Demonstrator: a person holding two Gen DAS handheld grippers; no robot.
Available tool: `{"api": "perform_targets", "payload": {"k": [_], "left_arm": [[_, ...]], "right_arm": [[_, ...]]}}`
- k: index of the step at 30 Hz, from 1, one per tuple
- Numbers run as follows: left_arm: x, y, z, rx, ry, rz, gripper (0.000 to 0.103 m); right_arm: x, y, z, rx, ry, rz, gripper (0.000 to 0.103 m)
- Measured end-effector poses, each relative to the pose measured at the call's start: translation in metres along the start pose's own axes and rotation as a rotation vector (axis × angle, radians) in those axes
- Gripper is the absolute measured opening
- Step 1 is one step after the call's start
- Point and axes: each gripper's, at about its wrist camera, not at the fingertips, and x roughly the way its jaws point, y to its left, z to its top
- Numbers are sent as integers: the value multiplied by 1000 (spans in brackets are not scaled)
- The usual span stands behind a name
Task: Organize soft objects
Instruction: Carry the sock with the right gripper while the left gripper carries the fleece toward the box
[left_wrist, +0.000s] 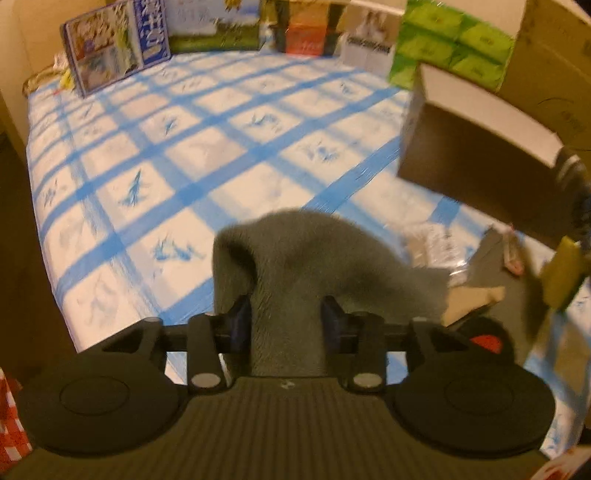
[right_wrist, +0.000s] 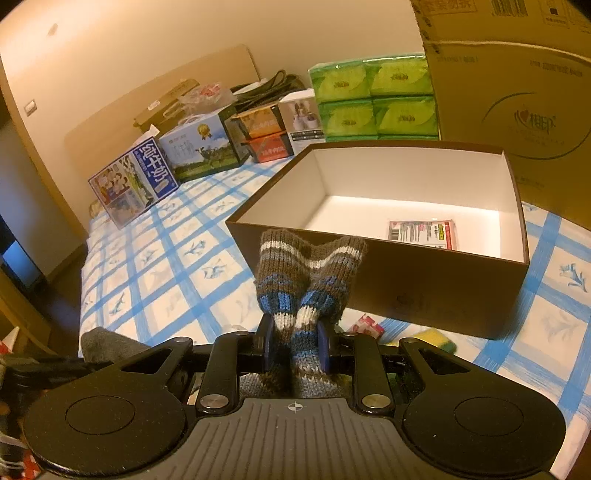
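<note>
A grey fleecy cloth (left_wrist: 295, 251) is bunched between the fingers of my left gripper (left_wrist: 287, 317) and droops over the blue-checked bed cover (left_wrist: 155, 155). The jaws stand apart and the pads do not seem to squeeze the cloth. My right gripper (right_wrist: 295, 343) is shut on a striped knitted sock (right_wrist: 310, 273) in brown, blue and white, held just in front of the near wall of an open brown box (right_wrist: 406, 280). The box's white inside holds one flat printed packet (right_wrist: 421, 234). The same box (left_wrist: 472, 155) shows at the right of the left wrist view.
A yellow-green sponge (right_wrist: 432, 339) and a small pink packet (right_wrist: 365, 326) lie by the box's near side. Milk cartons (right_wrist: 136, 181), snack boxes and green tissue packs (right_wrist: 373, 99) line the far edge. A large cardboard carton (right_wrist: 517, 110) stands behind the box.
</note>
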Motion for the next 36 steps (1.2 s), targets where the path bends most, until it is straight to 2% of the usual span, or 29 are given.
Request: {"api": "perform_targets", "payload": {"k": [7,9,15,19,21,28,31,32,34,35,36], "left_arm": [[20,7,1,-74,-16,-20,49],[23,3,5,-91,-31,-39,62],[52,-11,16,-121,8,-5,66],[64,-23,19,-104,33,28,73],[69,-26,21,-108,44,33,86],[84,-47,17,-19,50,112,93],[81,-45,15,2,39,105,83],[79,-44,15,8,33,98,73],[75,-43,15,28,17,83,48],[72,-42,14,39,8,83,29],[71,-41,15,45,7,77,25]], "right_arm": [[6,1,-1,-2,19,3,24],[9,1,-2,-1,24,1,24],[13,2,0,1,30,-5,24],[16,1,0,-1,36,-10,25],[17,1,0,0,40,-11,25],[22,2,-2,-2,57,-8,25],[22,2,-4,-3,66,-8,25],[23,2,-4,-6,67,-8,25],[22,2,-5,-12,68,-8,25],[22,3,-5,-15,69,-7,25],[21,3,-5,-17,69,-7,25]]}}
